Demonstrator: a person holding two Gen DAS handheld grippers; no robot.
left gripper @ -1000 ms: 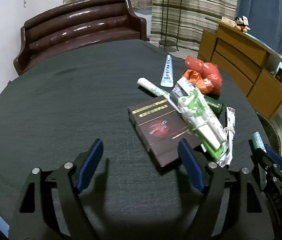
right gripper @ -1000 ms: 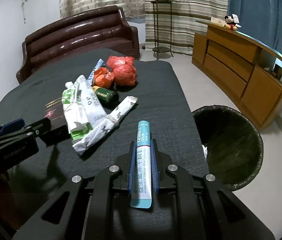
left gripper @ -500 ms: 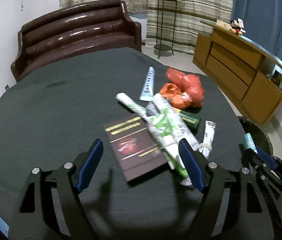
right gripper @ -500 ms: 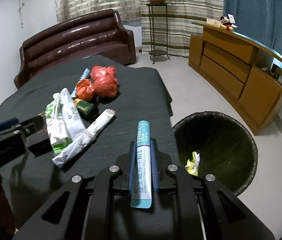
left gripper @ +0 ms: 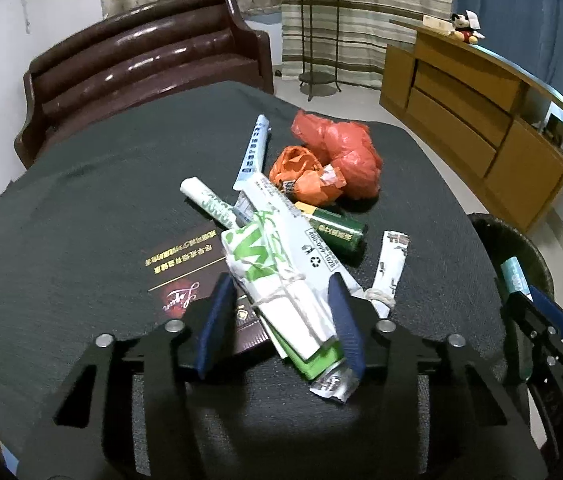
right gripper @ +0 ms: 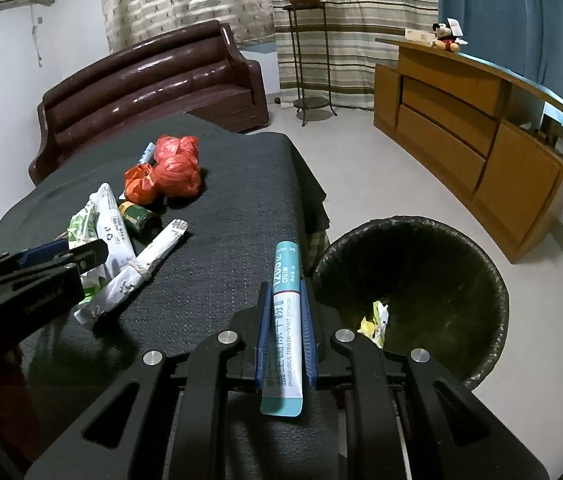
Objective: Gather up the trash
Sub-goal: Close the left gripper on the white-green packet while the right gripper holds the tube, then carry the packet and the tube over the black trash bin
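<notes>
On the dark table (left gripper: 81, 220) lies a pile of trash. My left gripper (left gripper: 279, 284) straddles a string-tied bundle of green-and-white packets (left gripper: 281, 264), which rests partly on a dark flat box (left gripper: 185, 264). Its jaws are closing, and a sliver of the box still shows between the left pad and the bundle. My right gripper (right gripper: 286, 280) is shut on a teal-and-white powder sachet (right gripper: 287, 312) at the table's edge, beside a black-lined trash bin (right gripper: 409, 240). In the left wrist view the right gripper (left gripper: 537, 308) and its sachet (left gripper: 515, 276) show at the right edge.
The pile also holds red and orange plastic bags (left gripper: 333, 160), a green can (left gripper: 337, 230), a tied white wrapper (left gripper: 391, 264) and a blue-and-white stick (left gripper: 255, 152). A brown sofa (left gripper: 141, 68) stands behind the table and a wooden cabinet (right gripper: 461, 128) to the right.
My left gripper moved forward to the pile and its jaws narrowed around the tied bundle. My right gripper carried the sachet sideways, and the bin now sits closer beside it.
</notes>
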